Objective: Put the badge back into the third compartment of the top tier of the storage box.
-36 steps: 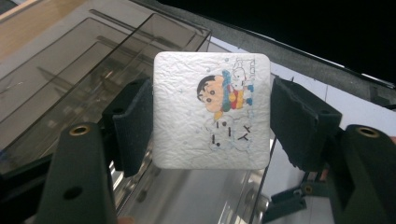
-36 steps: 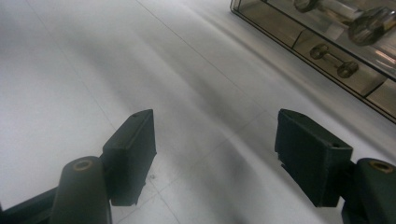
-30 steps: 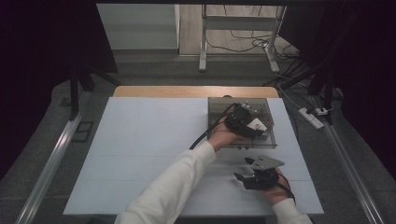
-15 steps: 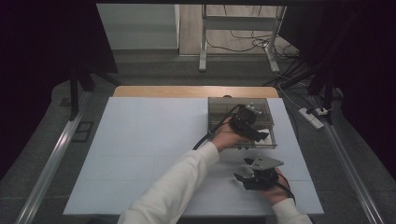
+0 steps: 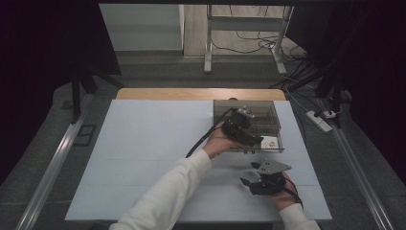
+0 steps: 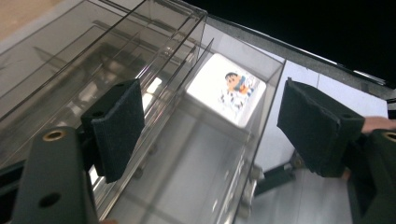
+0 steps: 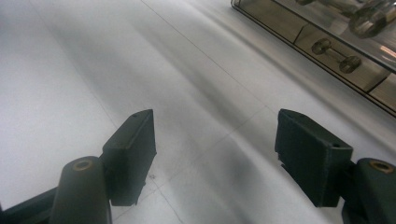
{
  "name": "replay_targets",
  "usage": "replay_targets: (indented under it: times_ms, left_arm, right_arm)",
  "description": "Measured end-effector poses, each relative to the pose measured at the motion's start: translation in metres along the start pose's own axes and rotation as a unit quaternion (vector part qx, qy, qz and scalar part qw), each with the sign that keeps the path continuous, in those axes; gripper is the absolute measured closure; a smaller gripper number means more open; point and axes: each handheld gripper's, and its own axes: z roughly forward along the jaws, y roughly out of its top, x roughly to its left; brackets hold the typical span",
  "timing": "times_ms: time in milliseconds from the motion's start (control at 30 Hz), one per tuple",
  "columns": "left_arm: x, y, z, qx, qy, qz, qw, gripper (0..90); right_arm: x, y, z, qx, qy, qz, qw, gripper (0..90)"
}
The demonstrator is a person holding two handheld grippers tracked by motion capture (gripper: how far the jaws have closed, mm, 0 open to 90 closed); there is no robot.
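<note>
So the clear box (image 5: pixel 249 125) sits at the far right of the surface (image 5: pixel 143 158), with a cartoon card (image 6: pixel 227 91) lying inside. The left claw (image 6: pixel 210 121) hangs just over the box, its jaws just opened and spread, pinching nothing. The right claw (image 7: pixel 215 154) sits near the box's front, jaws spread wide too.

Our gear and sleeves

We wear white long sleeves (image 5: pixel 165 191) and carry a black left gripper (image 5: pixel 242 128) trailing a black cable (image 5: pixel 201 141), and a black right gripper (image 5: pixel 263 181) topped by a grey three-cornered plate (image 5: pixel 270 166). Our jaws end in dark, felt-like rectangular pads (image 6: pixel 119 126), and brass-coloured rivets (image 7: pixel 83 164) sit in the rounded black finger arms behind them.
</note>
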Motion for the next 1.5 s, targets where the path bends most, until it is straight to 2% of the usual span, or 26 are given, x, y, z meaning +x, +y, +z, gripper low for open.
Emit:
replay_targets:
  times_ms: [133, 233, 333, 433, 700, 833, 1033, 1433, 1500]
  left_arm:
    - [-0.001, -0.008, -0.015, -0.009, 0.001, 0.002, 1.0000, 22.7]
    - [-0.003, -0.015, -0.024, -0.019, 0.002, -0.006, 0.9998, 22.1]
    - [-0.005, -0.024, -0.036, -0.016, 0.014, 0.007, 0.9997, 22.0]
    - [-0.006, -0.034, -0.046, -0.017, 0.023, 0.011, 0.9995, 21.6]
    - [-0.001, -0.055, -0.069, -0.034, 0.029, 0.000, 0.9990, 21.2]
    - [-0.001, -0.065, -0.080, -0.037, 0.041, 0.000, 0.9985, 21.3]
    - [0.003, -0.084, -0.096, -0.045, 0.048, -0.010, 0.9978, 21.2]
    - [0.010, -0.130, -0.124, -0.053, 0.086, -0.033, 0.9943, 20.8]
    - [0.010, -0.135, -0.128, -0.051, 0.097, -0.031, 0.9935, 20.8]
  right_arm:
    - [0.000, 0.000, 0.000, -0.002, 0.001, 0.001, 1.0000, 28.9]
    - [0.000, 0.000, -0.001, -0.001, 0.000, 0.000, 1.0000, 28.9]
    - [0.000, 0.000, -0.001, -0.002, 0.000, 0.001, 1.0000, 28.9]
    - [0.000, 0.000, -0.001, -0.003, -0.002, -0.002, 1.0000, 28.9]
    - [-0.001, 0.001, -0.002, -0.004, -0.005, 0.000, 1.0000, 28.9]
    - [-0.001, 0.001, -0.002, -0.005, -0.004, 0.002, 1.0000, 28.9]
    - [-0.001, 0.001, -0.003, -0.006, -0.006, 0.004, 1.0000, 28.8]
    - [-0.002, 0.001, -0.003, -0.005, -0.008, 0.005, 0.9999, 28.8]
    - [-0.003, 0.001, -0.003, -0.007, -0.009, 0.004, 0.9999, 28.8]
